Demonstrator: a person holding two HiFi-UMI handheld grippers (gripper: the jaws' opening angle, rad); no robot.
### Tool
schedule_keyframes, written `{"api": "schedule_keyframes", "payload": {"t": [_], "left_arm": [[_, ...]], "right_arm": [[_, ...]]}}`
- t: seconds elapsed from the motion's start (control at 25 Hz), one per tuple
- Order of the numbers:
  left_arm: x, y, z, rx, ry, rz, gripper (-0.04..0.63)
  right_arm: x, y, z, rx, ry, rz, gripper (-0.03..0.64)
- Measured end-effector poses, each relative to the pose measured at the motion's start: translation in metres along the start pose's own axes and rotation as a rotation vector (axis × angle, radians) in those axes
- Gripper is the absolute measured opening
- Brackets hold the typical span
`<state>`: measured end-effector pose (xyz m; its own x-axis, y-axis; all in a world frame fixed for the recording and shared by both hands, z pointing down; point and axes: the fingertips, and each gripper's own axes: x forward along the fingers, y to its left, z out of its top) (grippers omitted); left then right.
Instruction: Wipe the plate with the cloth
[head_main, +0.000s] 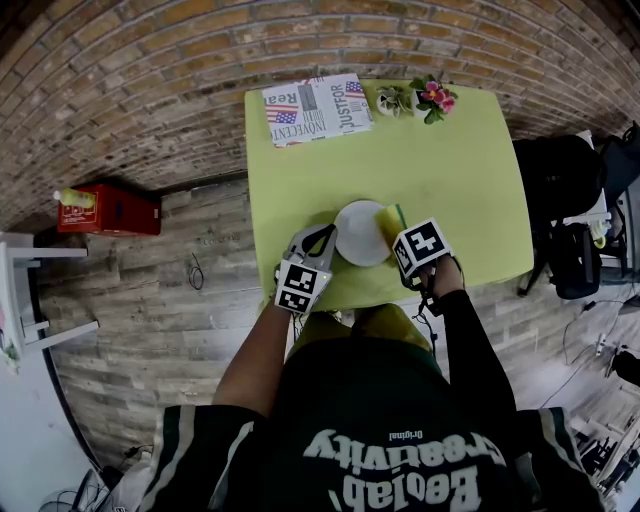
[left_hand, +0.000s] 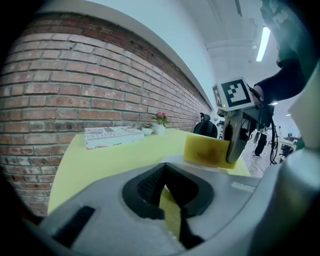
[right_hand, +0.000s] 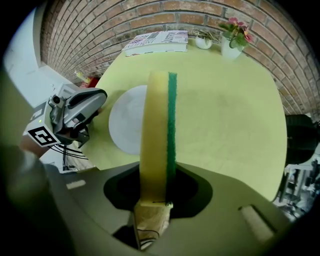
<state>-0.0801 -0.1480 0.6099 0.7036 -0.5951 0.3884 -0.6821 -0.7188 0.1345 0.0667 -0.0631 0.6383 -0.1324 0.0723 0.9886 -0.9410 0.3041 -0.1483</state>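
Clamped a yellow sponge (right_hand: 159, 140) with green backing on edge in the right gripper (right_hand: 156, 196), jaws pinching its lower end. Held it at the right rim of the white plate (head_main: 360, 232), just below the middle of the head view. Placed the left gripper (left_hand: 167, 200) at the plate's left rim, jaws pressed nearly together on nothing, a sliver of yellow-green table (head_main: 450, 170) showing between. Lay flat, that plate, near the table's lower edge, well apart from a book (head_main: 315, 108) and flower pot (head_main: 436, 98) at the top.

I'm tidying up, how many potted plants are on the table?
2. The pink flowering plant stands at the table's far edge; the small green plant sits beside it, toward the book.
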Motion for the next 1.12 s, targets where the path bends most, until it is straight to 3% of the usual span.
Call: {"api": "schedule_keyframes", "payload": {"t": [0.28, 0.6, 0.8, 1.12], "left_arm": [[0.001, -0.001, -0.002, 0.028, 0.015, 0.007, 0.008], [0.004, 0.001, -0.001, -0.004, 0.019, 0.028, 0.008], [0.006, 0.004, -0.002, -0.004, 0.040, 0.065, 0.008], [0.007, 0.015, -0.008, -0.069, 0.075, 0.142, 0.008]], "right_arm": [[-0.001, -0.016, -0.005, 0.049, -0.023, -0.025, 0.135], [0.000, -0.021, -0.009, 0.066, -0.046, -0.009, 0.135], [-0.004, -0.016, -0.005, 0.032, -0.056, 0.019, 0.135], [-0.008, 0.021, 0.010, -0.101, -0.044, 0.151, 0.136]]}}
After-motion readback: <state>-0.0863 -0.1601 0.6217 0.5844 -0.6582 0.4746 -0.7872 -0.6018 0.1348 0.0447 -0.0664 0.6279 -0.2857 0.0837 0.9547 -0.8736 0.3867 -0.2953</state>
